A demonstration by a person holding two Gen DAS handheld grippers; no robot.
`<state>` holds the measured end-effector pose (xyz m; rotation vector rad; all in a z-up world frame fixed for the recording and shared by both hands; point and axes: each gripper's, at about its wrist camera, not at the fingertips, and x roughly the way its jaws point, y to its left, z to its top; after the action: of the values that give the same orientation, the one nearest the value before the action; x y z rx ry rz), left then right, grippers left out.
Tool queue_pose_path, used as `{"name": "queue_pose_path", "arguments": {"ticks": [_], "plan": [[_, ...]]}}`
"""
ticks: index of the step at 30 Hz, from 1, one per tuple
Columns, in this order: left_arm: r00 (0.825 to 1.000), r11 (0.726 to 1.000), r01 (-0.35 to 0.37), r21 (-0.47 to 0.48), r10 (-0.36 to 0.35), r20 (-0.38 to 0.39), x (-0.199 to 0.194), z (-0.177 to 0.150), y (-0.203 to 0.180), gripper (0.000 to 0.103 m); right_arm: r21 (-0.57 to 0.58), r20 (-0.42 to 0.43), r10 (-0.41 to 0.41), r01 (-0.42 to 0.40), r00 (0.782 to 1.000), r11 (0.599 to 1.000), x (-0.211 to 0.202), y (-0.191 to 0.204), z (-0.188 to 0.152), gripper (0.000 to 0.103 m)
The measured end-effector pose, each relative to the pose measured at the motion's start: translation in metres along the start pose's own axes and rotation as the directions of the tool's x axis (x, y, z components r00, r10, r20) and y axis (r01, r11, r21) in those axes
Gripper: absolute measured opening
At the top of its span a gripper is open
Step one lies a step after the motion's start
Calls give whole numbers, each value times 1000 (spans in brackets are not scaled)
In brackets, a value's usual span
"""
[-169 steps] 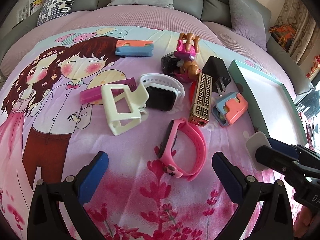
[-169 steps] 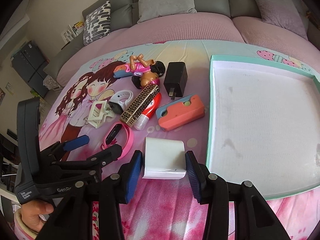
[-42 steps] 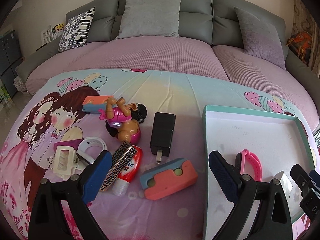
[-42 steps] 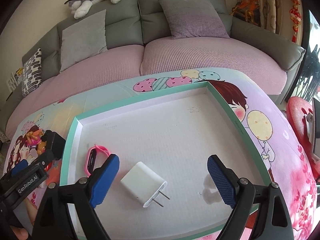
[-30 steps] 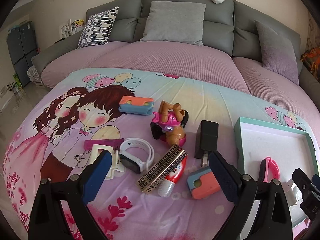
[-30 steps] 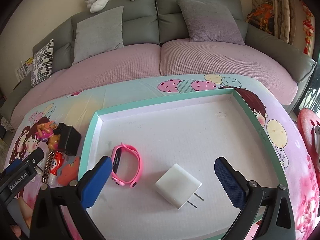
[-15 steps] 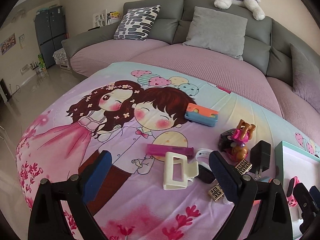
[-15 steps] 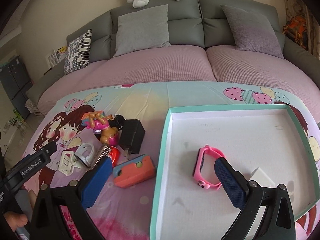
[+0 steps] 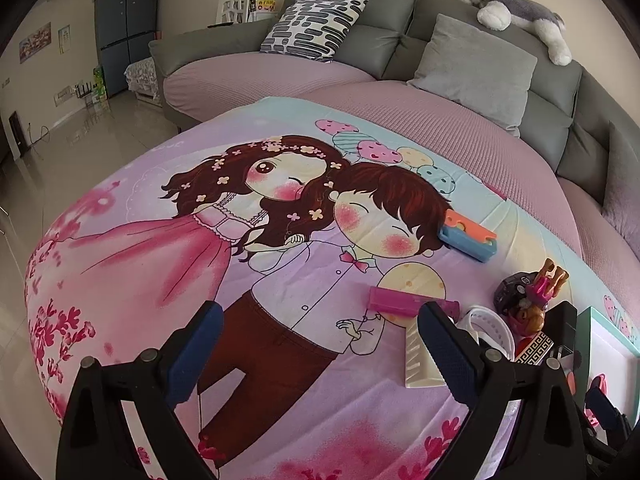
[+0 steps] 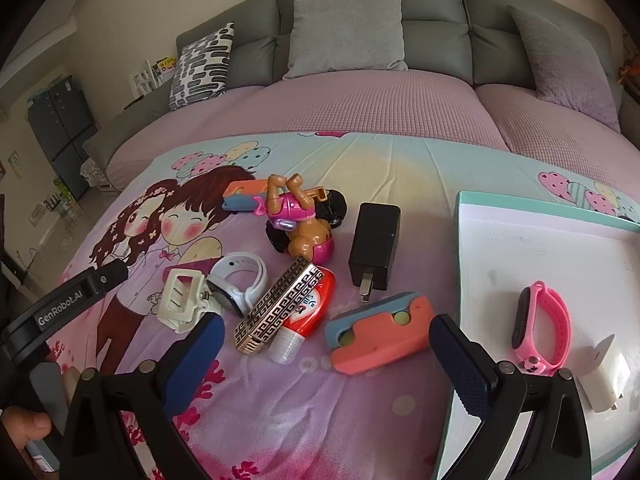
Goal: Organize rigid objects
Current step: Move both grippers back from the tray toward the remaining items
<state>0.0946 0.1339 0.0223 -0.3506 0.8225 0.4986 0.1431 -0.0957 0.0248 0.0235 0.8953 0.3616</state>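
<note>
My right gripper [image 10: 326, 354] is open and empty, low over the cartoon bedspread, with an orange and blue block [image 10: 380, 334] between its fingers' line of sight. Beyond lie a patterned gold bar [image 10: 276, 306] on a red tube [image 10: 306, 312], a black charger [image 10: 375, 245], a toy figure [image 10: 300, 220], a white watch [image 10: 240, 282] and a cream hair claw [image 10: 182, 298]. The teal-rimmed tray [image 10: 460, 248] at right holds a pink band [image 10: 542, 326] and a white charger [image 10: 606, 372]. My left gripper [image 9: 316, 350] is open and empty, facing the bedspread's left side; the hair claw [image 9: 418, 356] sits behind its right finger.
A magenta bar [image 9: 404, 304] and a second orange and blue block [image 9: 466, 236] lie on the bedspread. A grey sofa [image 10: 360, 40] with cushions curves behind the bed. The floor [image 9: 60, 160] drops off to the left.
Both grippers have swung left. The right one left the tray, where the pink band and white charger stay, and now faces the pile. The left one now faces the bedspread's left side.
</note>
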Motion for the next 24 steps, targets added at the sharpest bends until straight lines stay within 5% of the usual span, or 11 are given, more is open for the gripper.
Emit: {"name": "queue_pose_path", "arguments": {"ticks": [24], "plan": [[959, 961, 240, 140, -212, -189, 38, -12, -50, 98, -15, -42, -39, 39, 998, 999, 26, 14, -4, 103]]}}
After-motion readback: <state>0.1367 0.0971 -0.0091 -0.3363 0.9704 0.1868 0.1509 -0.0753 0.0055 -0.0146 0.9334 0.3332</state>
